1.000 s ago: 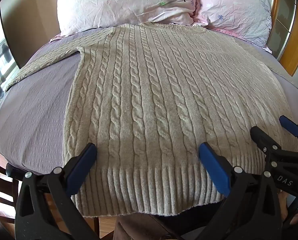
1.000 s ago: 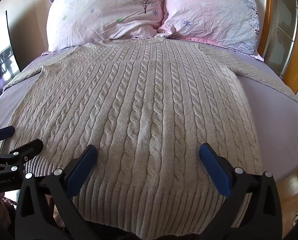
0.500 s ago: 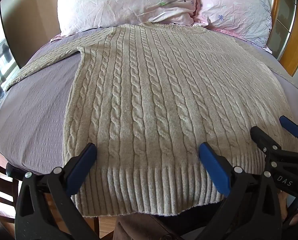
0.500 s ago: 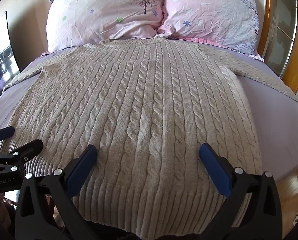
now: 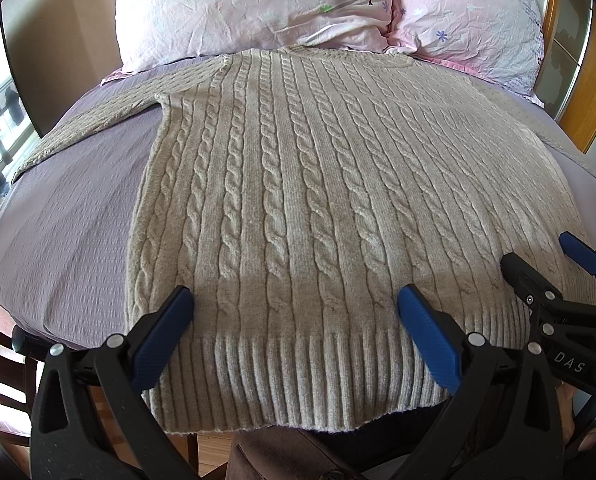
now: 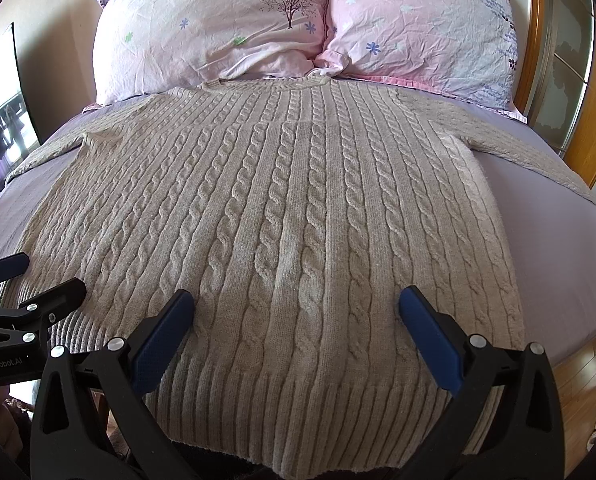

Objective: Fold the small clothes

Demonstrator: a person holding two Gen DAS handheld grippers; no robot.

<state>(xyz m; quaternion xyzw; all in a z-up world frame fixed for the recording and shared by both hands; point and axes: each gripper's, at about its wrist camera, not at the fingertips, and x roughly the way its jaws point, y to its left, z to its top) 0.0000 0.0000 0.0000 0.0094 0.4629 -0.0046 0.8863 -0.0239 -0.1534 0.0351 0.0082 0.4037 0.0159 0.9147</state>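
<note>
While the sweater (image 5: pixel 322 200) lies flat on the bed (image 5: pixel 65 232), both hand-held grippers, left (image 5: pixel 293 320) and right (image 6: pixel 295 322), hover wide open at its hem in the lower frame, holding nothing.

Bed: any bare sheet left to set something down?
Bare sheet lies left of the sweater, below its left sleeve, and again right of it, below the right sleeve. Pillows crowd the head.

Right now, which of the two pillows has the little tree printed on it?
The left pillow, the paler one, shows a dark tree near its inner edge. The pinker right pillow has only small flowers. Both sit behind the sweater.
</note>
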